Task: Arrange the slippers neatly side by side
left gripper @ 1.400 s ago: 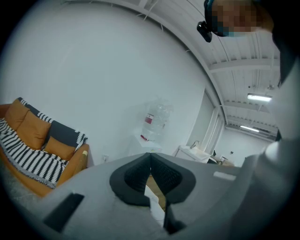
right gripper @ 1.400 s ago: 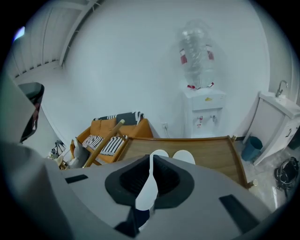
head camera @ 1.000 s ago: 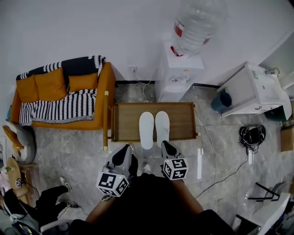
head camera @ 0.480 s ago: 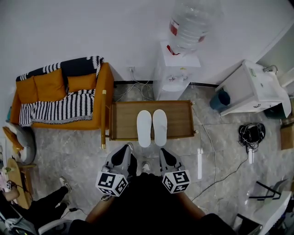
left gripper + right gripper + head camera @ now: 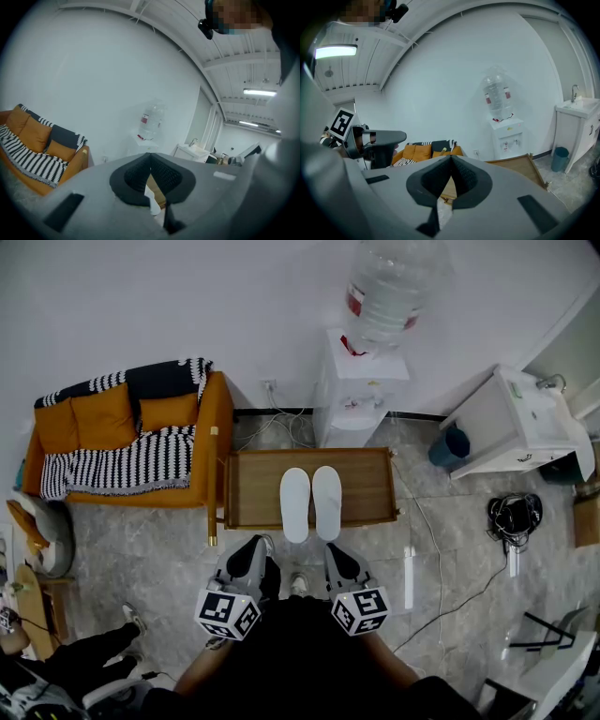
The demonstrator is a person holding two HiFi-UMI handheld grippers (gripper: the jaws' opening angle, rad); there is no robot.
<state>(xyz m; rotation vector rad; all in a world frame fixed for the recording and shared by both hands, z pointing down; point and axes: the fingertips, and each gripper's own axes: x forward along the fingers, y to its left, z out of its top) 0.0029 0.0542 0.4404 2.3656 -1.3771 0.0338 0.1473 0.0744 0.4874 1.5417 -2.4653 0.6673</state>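
Observation:
Two white slippers lie side by side on a low wooden table, the left slipper next to the right slipper, toes pointing away from me. My left gripper is held near my body, short of the table's near edge, jaws shut with nothing between them. My right gripper hangs level with it, also shut and empty. In the left gripper view a slipper tip shows past the closed jaws. In the right gripper view the table lies ahead.
An orange sofa with a striped blanket stands left of the table. A water dispenser with a large bottle stands behind it. A white sink cabinet is at the right. Cables trail over the grey floor. A person's legs are at lower left.
Both grippers drew back slightly from the table toward my body; the right gripper's jaws closed fully. The slippers have not moved.

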